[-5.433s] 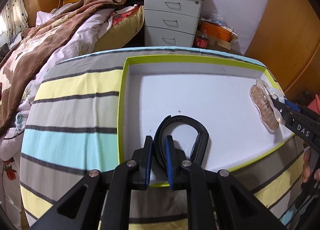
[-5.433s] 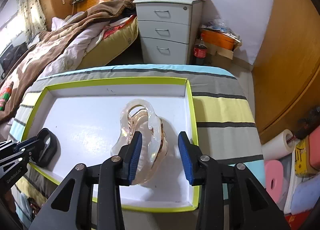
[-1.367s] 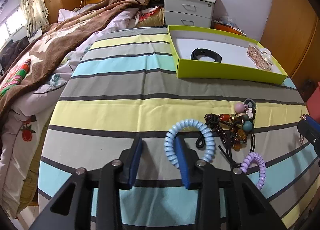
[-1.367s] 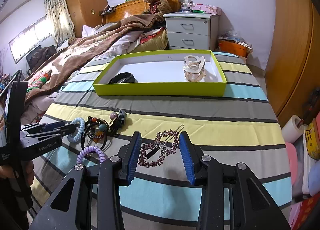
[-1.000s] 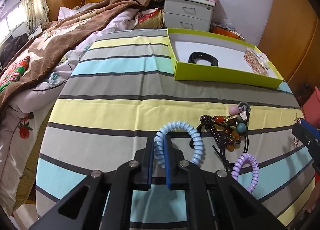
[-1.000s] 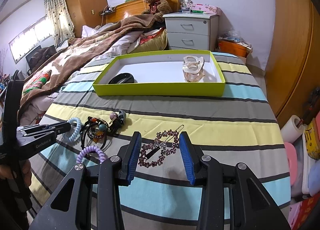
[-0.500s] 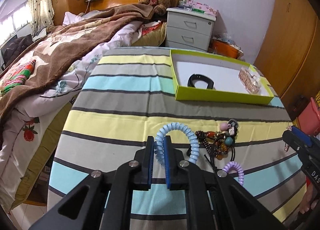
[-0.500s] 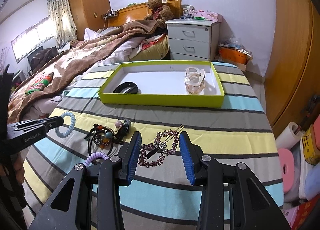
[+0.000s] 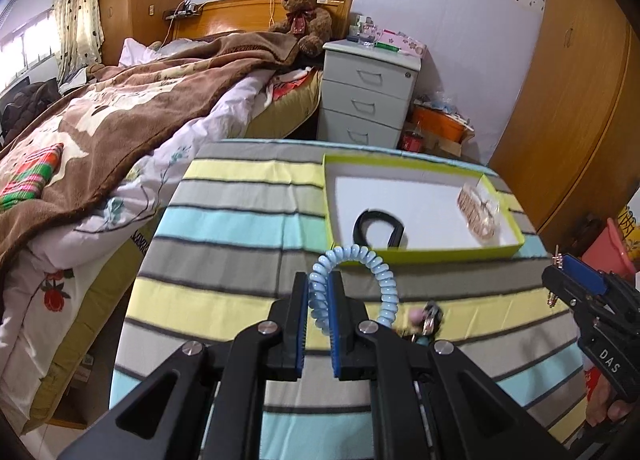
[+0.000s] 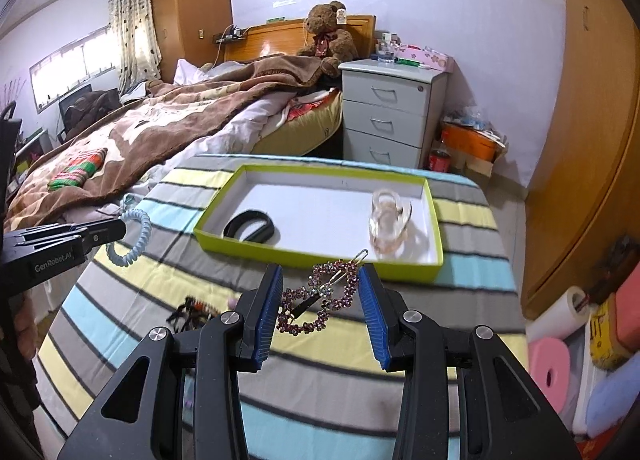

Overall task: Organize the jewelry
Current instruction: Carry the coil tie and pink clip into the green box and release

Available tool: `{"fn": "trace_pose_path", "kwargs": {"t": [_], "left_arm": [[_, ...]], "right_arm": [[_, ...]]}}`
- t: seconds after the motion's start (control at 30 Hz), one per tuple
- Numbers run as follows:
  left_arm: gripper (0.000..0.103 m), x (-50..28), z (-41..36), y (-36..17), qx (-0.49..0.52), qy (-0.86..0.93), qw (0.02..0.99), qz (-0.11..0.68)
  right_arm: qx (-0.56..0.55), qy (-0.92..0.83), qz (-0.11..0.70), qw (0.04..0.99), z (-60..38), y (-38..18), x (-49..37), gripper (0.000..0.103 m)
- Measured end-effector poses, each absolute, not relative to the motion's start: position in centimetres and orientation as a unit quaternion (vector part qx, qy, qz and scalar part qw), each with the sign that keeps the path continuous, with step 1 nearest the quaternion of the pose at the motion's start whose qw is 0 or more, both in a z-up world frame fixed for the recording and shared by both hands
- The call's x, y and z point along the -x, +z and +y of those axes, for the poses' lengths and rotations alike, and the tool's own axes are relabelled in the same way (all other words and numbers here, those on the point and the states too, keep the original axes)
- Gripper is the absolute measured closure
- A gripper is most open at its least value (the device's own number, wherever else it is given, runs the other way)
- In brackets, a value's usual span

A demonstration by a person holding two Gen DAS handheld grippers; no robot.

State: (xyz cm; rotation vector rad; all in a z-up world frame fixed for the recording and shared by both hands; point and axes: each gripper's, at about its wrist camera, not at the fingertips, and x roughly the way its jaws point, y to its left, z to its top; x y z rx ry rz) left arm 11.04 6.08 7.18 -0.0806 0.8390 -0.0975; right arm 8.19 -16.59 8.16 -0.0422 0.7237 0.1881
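Hairclip [image 10: 320, 302] spans right claw [image 10: 320, 310] pads.

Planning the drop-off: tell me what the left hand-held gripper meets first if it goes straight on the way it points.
Judging by the left wrist view, the left hand-held gripper, shut on the pale blue spiral hair tie, points at the lime-green shallow box; it would probably meet its near wall first, by the black band. Depth is unclear.

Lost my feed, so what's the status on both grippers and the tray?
Left gripper shut on blue coil hair tie, lifted. Right gripper shut on rhinestone hair clip. Green tray ahead holds black band, clear claw clip. Path clear.
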Motion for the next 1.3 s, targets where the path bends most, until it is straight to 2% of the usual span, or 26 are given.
{"fn": "trace_pose_path", "kwargs": {"t": [0.3, 0.57, 0.93, 1.3], "left_arm": [[0.093, -15.8, 5.1, 8.3, 0.048, -0.07, 0.911, 0.404], [0.093, -20.6, 3.2, 7.6, 0.055, -0.09, 0.901, 0.421], [0.093, -26.4, 1.7, 3.5, 0.056, -0.085, 0.881, 0.461], [0.093, -28.7, 0.8, 0.5, 0.039, -0.073, 0.872, 0.483]], "right_arm": [[0.039, 0.096, 0.362, 0.926, -16.3, 9.0, -13.6, 0.063], [0.051, 0.092, 0.388, 0.916, -15.8, 7.3, -19.4, 0.063], [0.055, 0.104, 0.428, 0.896, -15.4, 3.9, -25.5, 0.063], [0.062, 0.107, 0.453, 0.883, -15.6, 1.1, -28.7, 0.063]]}}
